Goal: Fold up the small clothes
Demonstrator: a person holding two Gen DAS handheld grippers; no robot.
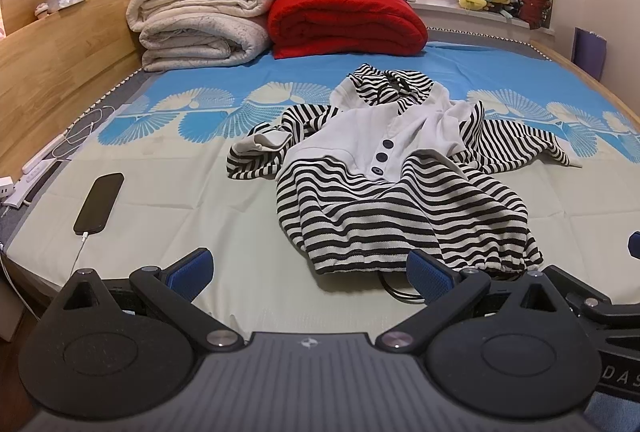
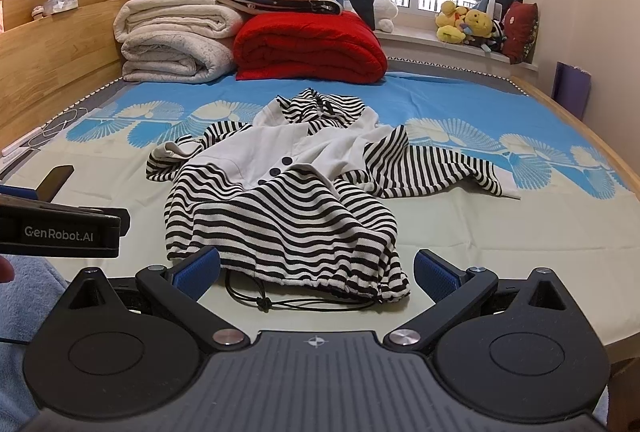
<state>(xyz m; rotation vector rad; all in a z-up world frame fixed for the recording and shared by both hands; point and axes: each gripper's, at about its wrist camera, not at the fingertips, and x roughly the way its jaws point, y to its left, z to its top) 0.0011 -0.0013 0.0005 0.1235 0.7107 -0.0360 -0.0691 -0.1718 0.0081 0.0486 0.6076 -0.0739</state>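
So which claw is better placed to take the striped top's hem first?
Right, probably. The right claw is open with the striped top hem between its fingers; the left claw is open mostly over bare sheet.

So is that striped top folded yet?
Not yet. The top lies crumpled on the bed, sleeves splayed sideways.
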